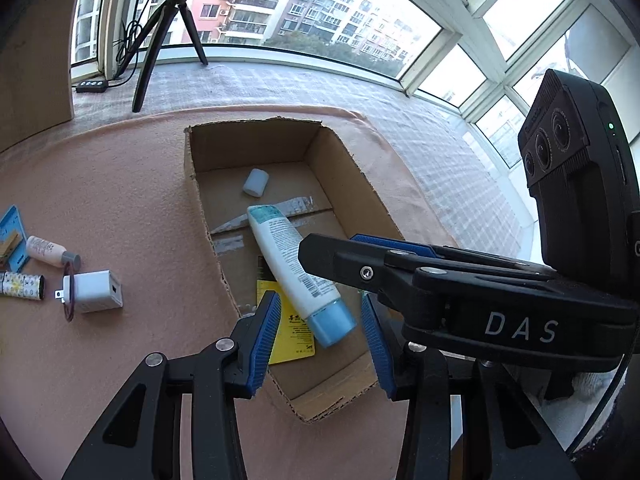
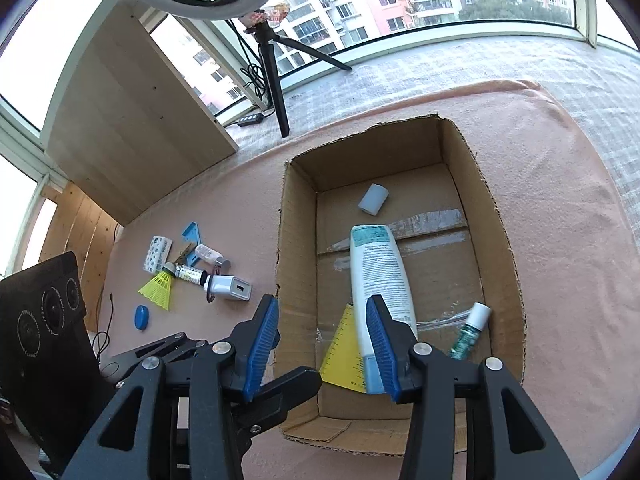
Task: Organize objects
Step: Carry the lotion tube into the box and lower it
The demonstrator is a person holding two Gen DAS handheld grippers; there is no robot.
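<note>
An open cardboard box (image 1: 256, 144) (image 2: 372, 152) sits on the pink cloth. Inside lie a white tube with a blue cap (image 1: 288, 256) (image 2: 378, 272), a yellow card (image 1: 292, 328) (image 2: 344, 352), a small white cap (image 1: 256, 182) (image 2: 373, 199) and a small green bottle (image 2: 470, 330). My left gripper (image 1: 320, 344) hangs open above the tube's cap end, holding nothing. My right gripper (image 2: 322, 344) is open and empty over the box's near left wall. In the left wrist view it reaches in from the right above the tube.
Left of the box lie a white charger (image 1: 96, 292) (image 2: 232, 288), a pink bottle (image 1: 48, 250), a patterned tube (image 1: 22, 285), a yellow shuttlecock (image 2: 158, 288), a blue lid (image 2: 142, 316) and a tissue pack (image 2: 157, 254). A tripod (image 2: 276, 92) and wooden board (image 2: 132, 136) stand behind.
</note>
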